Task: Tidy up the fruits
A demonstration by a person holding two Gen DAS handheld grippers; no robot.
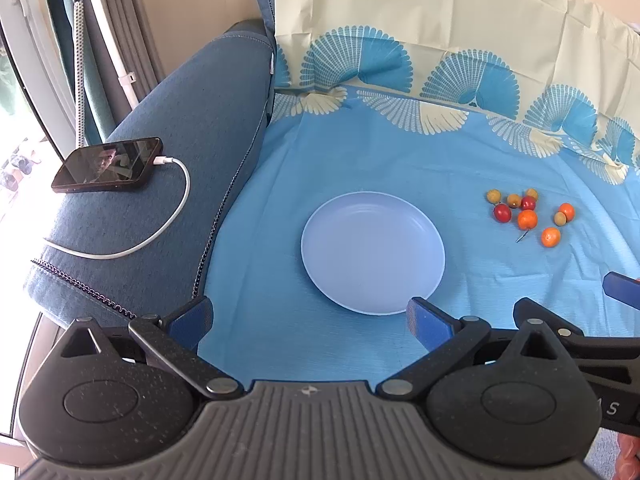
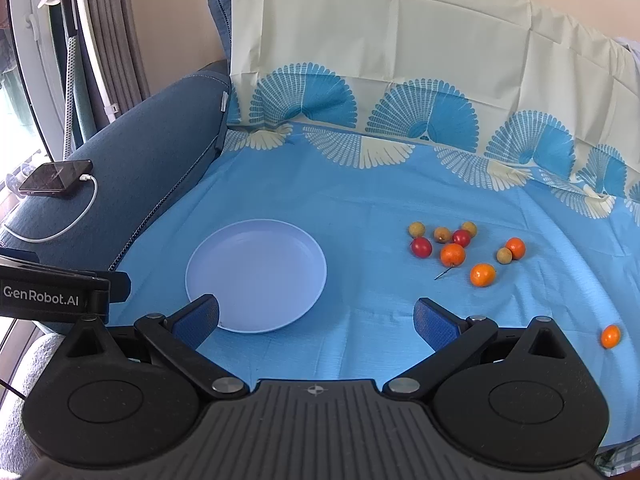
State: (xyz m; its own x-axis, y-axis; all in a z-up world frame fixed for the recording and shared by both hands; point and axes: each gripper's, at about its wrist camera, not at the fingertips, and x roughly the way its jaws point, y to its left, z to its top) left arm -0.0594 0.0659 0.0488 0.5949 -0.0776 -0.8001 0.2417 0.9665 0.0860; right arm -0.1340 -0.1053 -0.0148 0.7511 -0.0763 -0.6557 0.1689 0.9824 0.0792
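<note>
2 wrist views, low, facing forward, sharing plate (image 1: 373,254) and fruit cluster (image 2: 464,250)

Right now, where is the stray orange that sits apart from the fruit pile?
In the right wrist view, the stray orange lies alone on the blue cloth, lower right of the fruit pile.

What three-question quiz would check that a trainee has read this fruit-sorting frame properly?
1. True or false: the light blue plate already holds fruit.
2. How many red fruits lie in the fruit cluster?
3. Which fruit sits apart from the rest: A) the lone orange fruit near the right edge, B) a green apple, C) a banana?

Key: 1 false, the plate is bare. 2 two. 3 A. Both the left hand-held gripper and the right hand-held gripper are open and hold nothing.
</note>
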